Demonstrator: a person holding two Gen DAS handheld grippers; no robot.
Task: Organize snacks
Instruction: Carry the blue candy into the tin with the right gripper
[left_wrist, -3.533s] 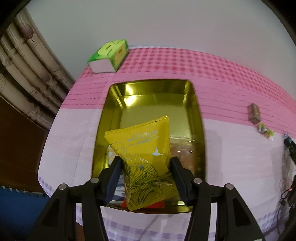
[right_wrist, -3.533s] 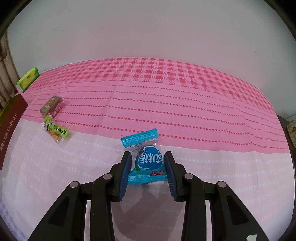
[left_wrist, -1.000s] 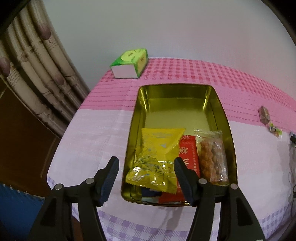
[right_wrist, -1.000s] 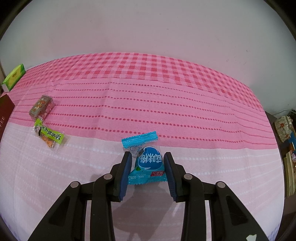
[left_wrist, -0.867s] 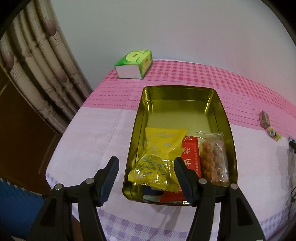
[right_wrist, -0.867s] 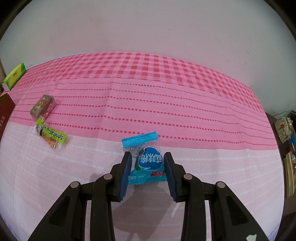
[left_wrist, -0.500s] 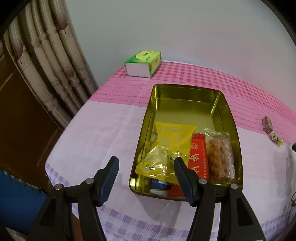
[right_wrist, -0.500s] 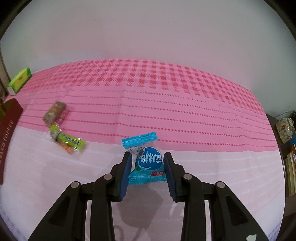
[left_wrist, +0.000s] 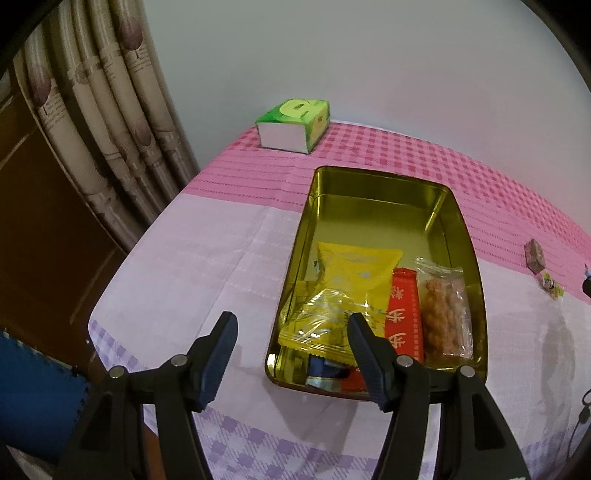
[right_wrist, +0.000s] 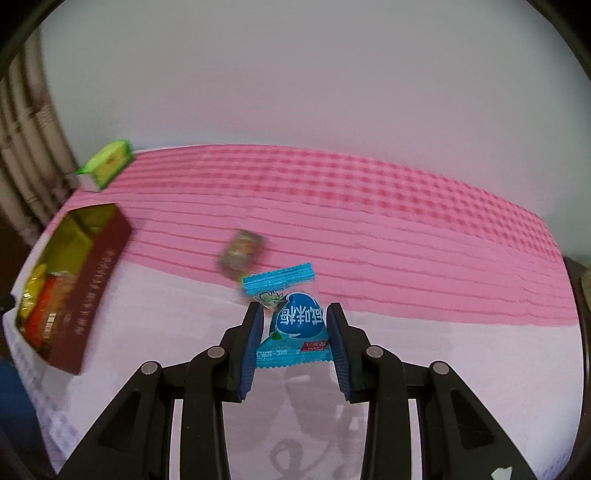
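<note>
- blue candy packet (right_wrist: 295, 325): white lettering, crimped ends, pinched in right gripper (right_wrist: 294, 336) above the tablecloth (right_wrist: 406, 332).
- left gripper (left_wrist: 291, 345): fingers wide, empty, at near end of gold tin (left_wrist: 376, 184).
- only left view shows the yellow bag (left_wrist: 343, 295), red packet (left_wrist: 404, 317) and clear packet (left_wrist: 445, 317) clearly inside the tin.

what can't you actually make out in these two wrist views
- Left wrist view: dark blue packet in the gold metal tin, mostly covered by the yellow foil packet.
- Left wrist view: two small wrapped candies at the right edge, too small to read.
- Right wrist view: small brown-wrapped candy, motion-blurred; a green one behind the blue sweet packet is nearly hidden.
</note>
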